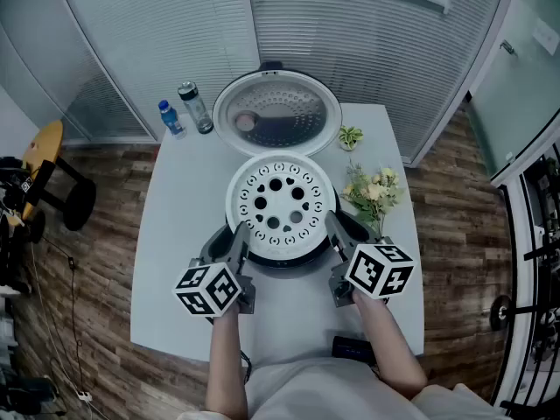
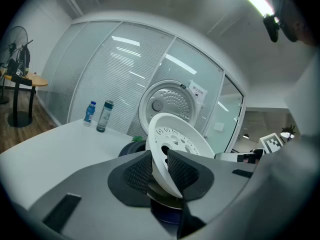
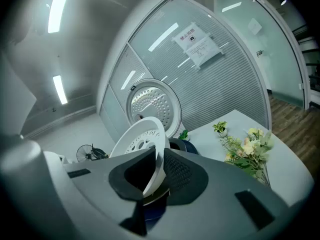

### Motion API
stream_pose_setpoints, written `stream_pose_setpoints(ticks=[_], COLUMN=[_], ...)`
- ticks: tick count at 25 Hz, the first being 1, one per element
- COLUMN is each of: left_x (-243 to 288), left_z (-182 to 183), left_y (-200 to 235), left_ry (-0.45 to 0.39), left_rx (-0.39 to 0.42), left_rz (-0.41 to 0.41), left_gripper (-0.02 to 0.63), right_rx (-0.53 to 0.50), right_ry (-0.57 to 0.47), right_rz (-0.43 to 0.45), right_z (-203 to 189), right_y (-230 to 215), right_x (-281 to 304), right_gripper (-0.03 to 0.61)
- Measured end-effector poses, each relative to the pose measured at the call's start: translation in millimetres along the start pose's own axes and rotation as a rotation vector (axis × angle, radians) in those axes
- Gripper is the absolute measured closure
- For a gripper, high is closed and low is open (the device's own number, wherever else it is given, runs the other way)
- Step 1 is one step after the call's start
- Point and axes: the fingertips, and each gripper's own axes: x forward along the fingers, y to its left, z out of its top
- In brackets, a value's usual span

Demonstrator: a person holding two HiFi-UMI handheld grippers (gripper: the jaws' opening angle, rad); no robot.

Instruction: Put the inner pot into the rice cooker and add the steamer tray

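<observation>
A white round steamer tray (image 1: 278,201) with many holes hangs over the dark rice cooker body (image 1: 289,257), its rim pinched at both sides. My left gripper (image 1: 238,234) is shut on the tray's left edge, my right gripper (image 1: 333,229) on its right edge. In the left gripper view the tray (image 2: 181,143) stands tilted between the meshed pads of the left gripper (image 2: 161,170). The right gripper view shows the tray (image 3: 141,139) edge-on in the right gripper (image 3: 156,171). A silvery rim (image 2: 161,195) shows just under the tray. The cooker's lid (image 1: 278,112) stands open behind.
On the white table (image 1: 179,261), two bottles (image 1: 171,118) (image 1: 196,107) stand at the back left. A flower bunch (image 1: 373,192) lies right of the cooker, a small plant (image 1: 351,136) behind it. A dark flat object (image 1: 353,348) lies at the front edge.
</observation>
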Motion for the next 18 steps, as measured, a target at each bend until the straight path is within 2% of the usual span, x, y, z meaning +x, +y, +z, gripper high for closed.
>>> stream_pose_setpoints(ticks=[4,9,18], left_x=[6.4,11.5,18.3], left_z=[-2.3,-6.7,-21.1], left_y=[6.4,10.7,23.8], left_ry=[0.007,0.020,0.083], left_rx=[-0.001,-0.009,0.051], left_rz=[0.009,0.022,0.081], left_gripper=[0.517,0.516,0.506], right_rx=[-0.022,-0.104,-0.163], right_ry=[0.018,0.031,0.087], right_rz=[-0.001,-0.016,-0.024], right_z=[-2.5,-3.2,-18.4], right_y=[-3.2,-4.5,-10.5], right_x=[8.7,16.3,31.8], right_gripper=[0.520,0.520,0.514])
